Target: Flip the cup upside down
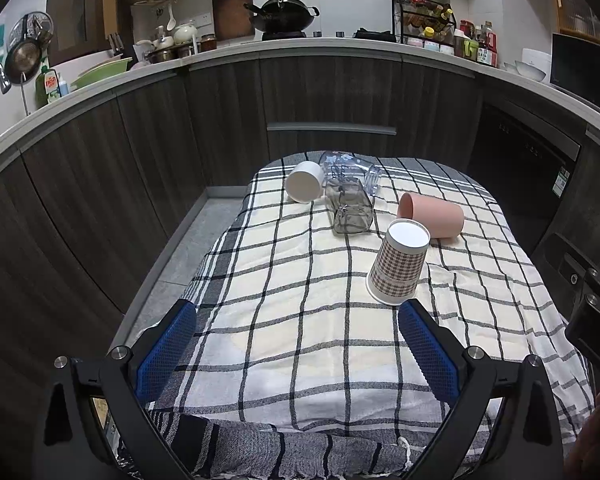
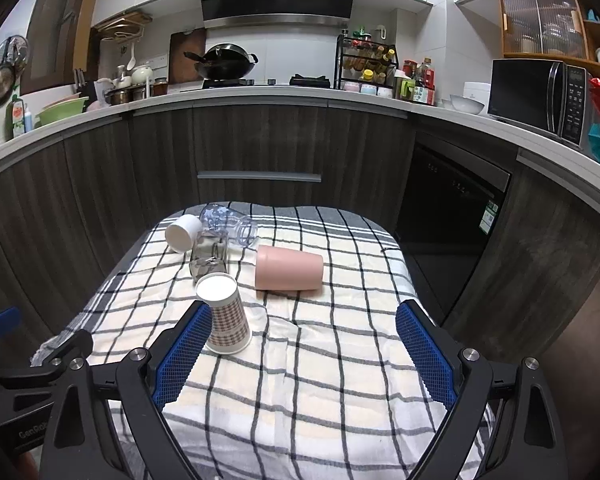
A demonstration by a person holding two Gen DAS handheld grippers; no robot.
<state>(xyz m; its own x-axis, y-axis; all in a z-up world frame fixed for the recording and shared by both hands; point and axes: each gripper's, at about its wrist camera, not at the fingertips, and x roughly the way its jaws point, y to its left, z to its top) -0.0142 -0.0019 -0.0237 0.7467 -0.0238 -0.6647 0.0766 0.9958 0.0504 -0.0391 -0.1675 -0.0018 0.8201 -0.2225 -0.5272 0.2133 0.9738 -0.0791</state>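
A plaid paper cup stands upside down, mouth on the checked cloth; it also shows in the right wrist view. A pink cup, a white cup, a grey glass cup and a clear printed glass lie on their sides farther back. My left gripper is open and empty, just short of the plaid cup. My right gripper is open and empty, its left finger beside the plaid cup.
The cloth covers a small table with floor to its left. Dark cabinets and a counter with a wok, spice rack and microwave stand behind.
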